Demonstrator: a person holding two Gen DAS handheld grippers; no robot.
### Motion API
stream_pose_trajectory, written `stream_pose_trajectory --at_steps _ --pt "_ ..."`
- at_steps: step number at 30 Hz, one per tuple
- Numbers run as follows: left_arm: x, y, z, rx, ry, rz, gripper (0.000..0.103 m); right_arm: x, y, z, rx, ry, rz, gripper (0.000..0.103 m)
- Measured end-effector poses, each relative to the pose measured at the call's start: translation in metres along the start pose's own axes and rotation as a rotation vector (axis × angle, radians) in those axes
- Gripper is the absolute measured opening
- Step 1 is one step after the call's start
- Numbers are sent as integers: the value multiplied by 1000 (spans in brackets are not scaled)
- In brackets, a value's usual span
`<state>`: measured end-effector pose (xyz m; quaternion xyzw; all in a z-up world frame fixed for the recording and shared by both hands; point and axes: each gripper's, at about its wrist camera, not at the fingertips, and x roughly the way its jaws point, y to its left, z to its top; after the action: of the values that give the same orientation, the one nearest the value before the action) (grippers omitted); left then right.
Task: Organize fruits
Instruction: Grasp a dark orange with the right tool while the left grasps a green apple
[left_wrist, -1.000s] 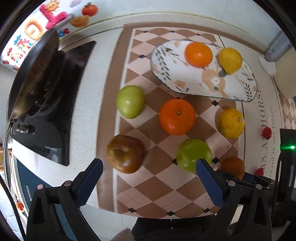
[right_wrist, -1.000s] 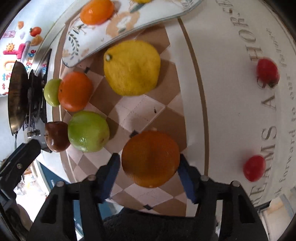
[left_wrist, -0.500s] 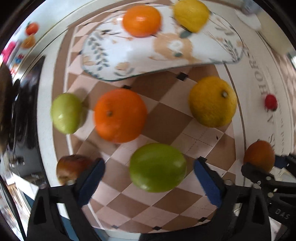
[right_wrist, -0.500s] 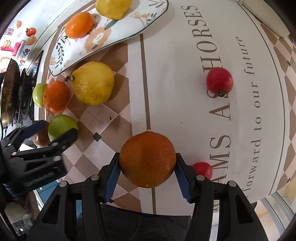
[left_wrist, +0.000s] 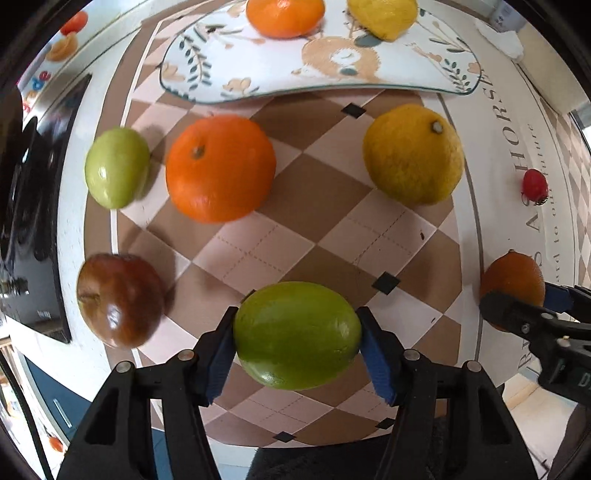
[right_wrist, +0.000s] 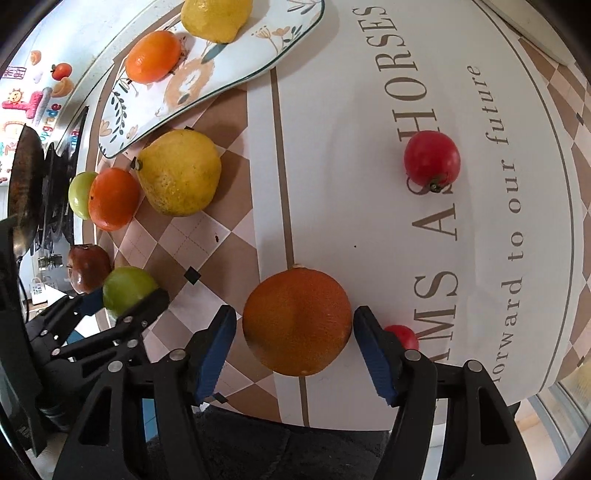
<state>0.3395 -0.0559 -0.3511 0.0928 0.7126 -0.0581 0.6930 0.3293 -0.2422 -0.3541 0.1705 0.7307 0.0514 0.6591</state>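
While the left gripper (left_wrist: 297, 349) has just closed its blue pads onto the green fruit (left_wrist: 297, 334) (lower centre), the right gripper (right_wrist: 295, 345) has just opened, pads clear of the dark orange (right_wrist: 297, 326) resting on the surface (right_wrist: 369, 229).

Daylight is falling across the white counter (right_wrist: 369, 206) and its checkered mat (left_wrist: 295, 229), while a black stove (left_wrist: 33, 206) is sitting at nine o'clock and colourful wall stickers (right_wrist: 33, 103) are showing at ten.

Home kitchen, black gas hob (left_wrist: 33, 221), dark pan (right_wrist: 22, 184), patterned counter mat (left_wrist: 314, 192)
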Motion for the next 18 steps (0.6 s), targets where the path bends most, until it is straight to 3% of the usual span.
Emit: stream_pose_trajectory --at_steps 3,6,13,18 --pt "1 -2 -4 -4 -13 9 60 6 7 0 -14 12 -12 68" --pt "3 1 -7 -16 -16 4 60 7 11 -2 -29 1 -19 60" --pt "-1 14 -3 -34 -21 -5 60 5 14 -6 -48 -11 -25 59" --pt "-43 21 -4 -57 -75 -79 60 -20 19 -5 -51 -62 12 58"
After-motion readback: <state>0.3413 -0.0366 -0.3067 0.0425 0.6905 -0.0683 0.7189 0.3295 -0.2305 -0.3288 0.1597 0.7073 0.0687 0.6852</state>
